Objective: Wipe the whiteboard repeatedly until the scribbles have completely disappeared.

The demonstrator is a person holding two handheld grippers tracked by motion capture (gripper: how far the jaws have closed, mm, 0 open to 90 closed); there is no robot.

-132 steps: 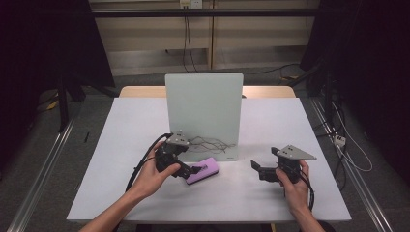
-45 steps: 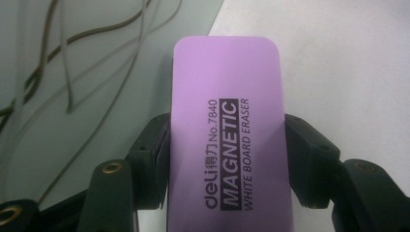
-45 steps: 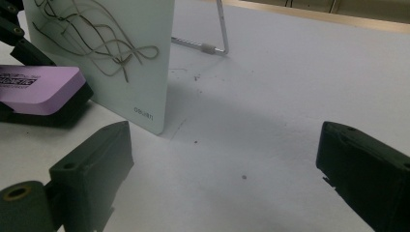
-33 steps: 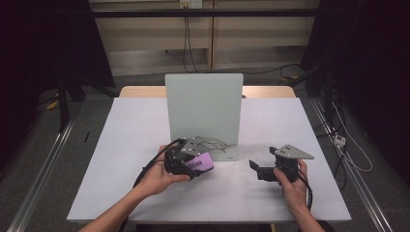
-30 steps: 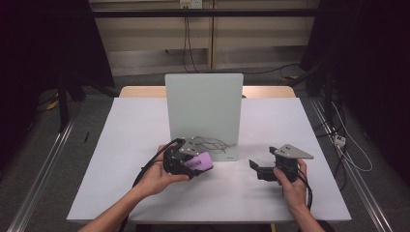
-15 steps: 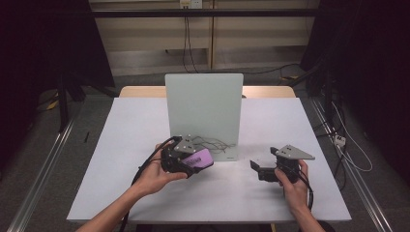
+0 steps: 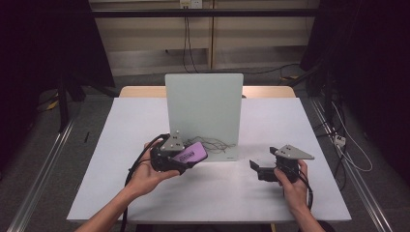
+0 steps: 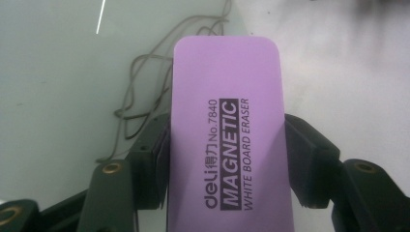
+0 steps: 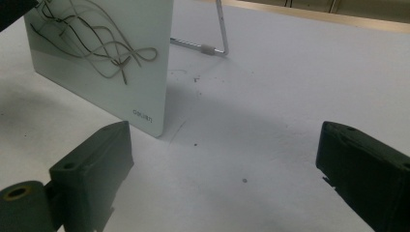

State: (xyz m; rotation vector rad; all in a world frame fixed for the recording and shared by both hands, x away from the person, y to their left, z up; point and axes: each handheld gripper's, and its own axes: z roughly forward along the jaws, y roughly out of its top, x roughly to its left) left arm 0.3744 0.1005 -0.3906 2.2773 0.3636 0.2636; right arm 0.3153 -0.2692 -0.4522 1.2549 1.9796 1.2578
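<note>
Left hand-held gripper (image 7: pixel 186 162) clamped on purple eraser (image 8: pixel 227 140), jaws pressing its two long sides. Eraser: flat rectangular block, rounded corners, black print "deli No.7840 MAGNETIC WHITE BOARD ERASER" (label face up). Held just above bench (image 7: pixel 121 145), close to lower left of upright whiteboard (image 7: pixel 203 111), near grey scribbles (image 9: pixel 96 41) on board. Right hand-held gripper (image 7: pixel 255 166) released, jaws wide apart, nothing between, low over bench right of board.

The high view looks forward and down from afar — both gripper views sit close, sharing the scribbled whiteboard (image 7: pixel 203 114).
</note>
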